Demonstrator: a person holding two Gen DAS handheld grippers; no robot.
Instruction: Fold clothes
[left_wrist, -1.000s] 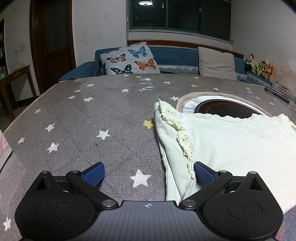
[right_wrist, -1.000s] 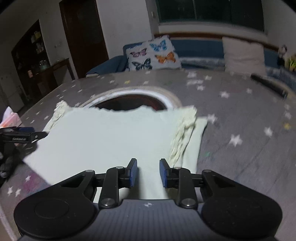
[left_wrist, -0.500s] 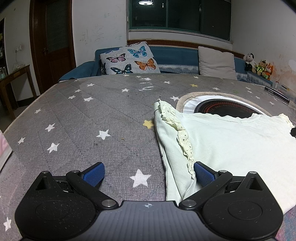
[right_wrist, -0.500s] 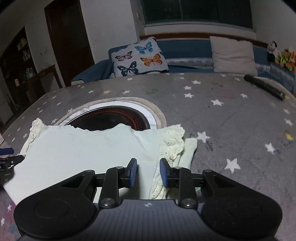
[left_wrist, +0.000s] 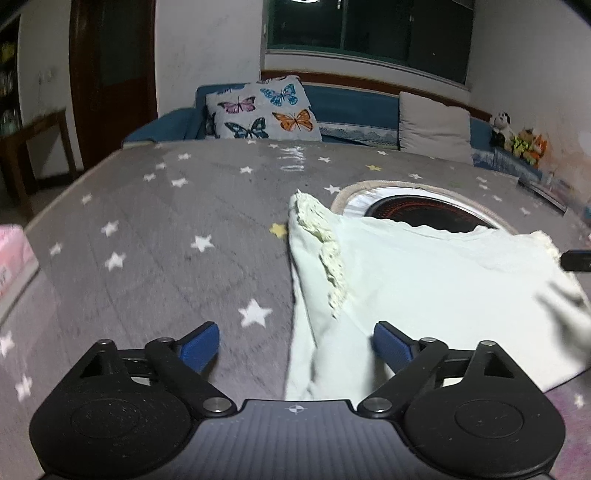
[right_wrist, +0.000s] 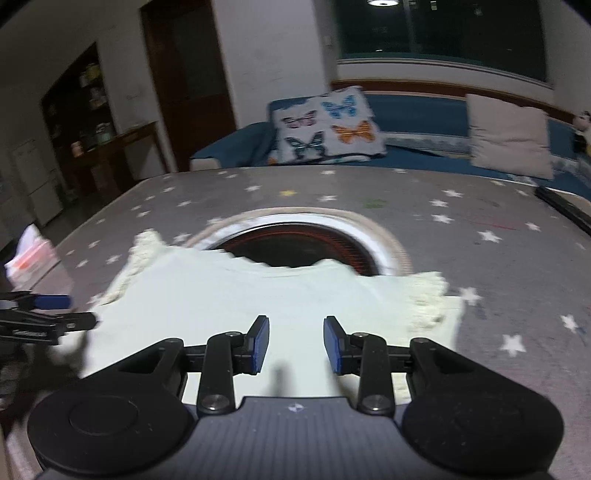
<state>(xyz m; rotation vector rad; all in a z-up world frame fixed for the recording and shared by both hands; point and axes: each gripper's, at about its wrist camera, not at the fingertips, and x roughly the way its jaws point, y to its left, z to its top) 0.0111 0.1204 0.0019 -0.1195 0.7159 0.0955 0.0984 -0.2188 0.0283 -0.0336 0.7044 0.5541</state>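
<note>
A pale green top (left_wrist: 424, 273) with lace sleeve trim lies flat on the grey star-print cover (left_wrist: 166, 236); its sleeves are folded inward. My left gripper (left_wrist: 295, 341) is wide open at the top's left side, its jaws astride the folded left edge. My right gripper (right_wrist: 295, 341) is open and empty above the top's (right_wrist: 258, 295) lower middle. The left gripper's fingers (right_wrist: 48, 302) show at the left edge of the right wrist view. The right gripper's tip (left_wrist: 576, 258) shows at the right edge of the left wrist view.
A round white-rimmed dark opening (right_wrist: 295, 243) sits in the cover just beyond the top's neckline. A pink pack (left_wrist: 14, 254) lies at the left edge. A butterfly cushion (left_wrist: 266, 110) and grey cushion (left_wrist: 436, 125) rest on the blue sofa behind. A dark bar (right_wrist: 565, 210) lies far right.
My right gripper's jaws have opened wider and it has moved left over the middle of the top. My left gripper has lifted and shifted slightly, still open at the left edge.
</note>
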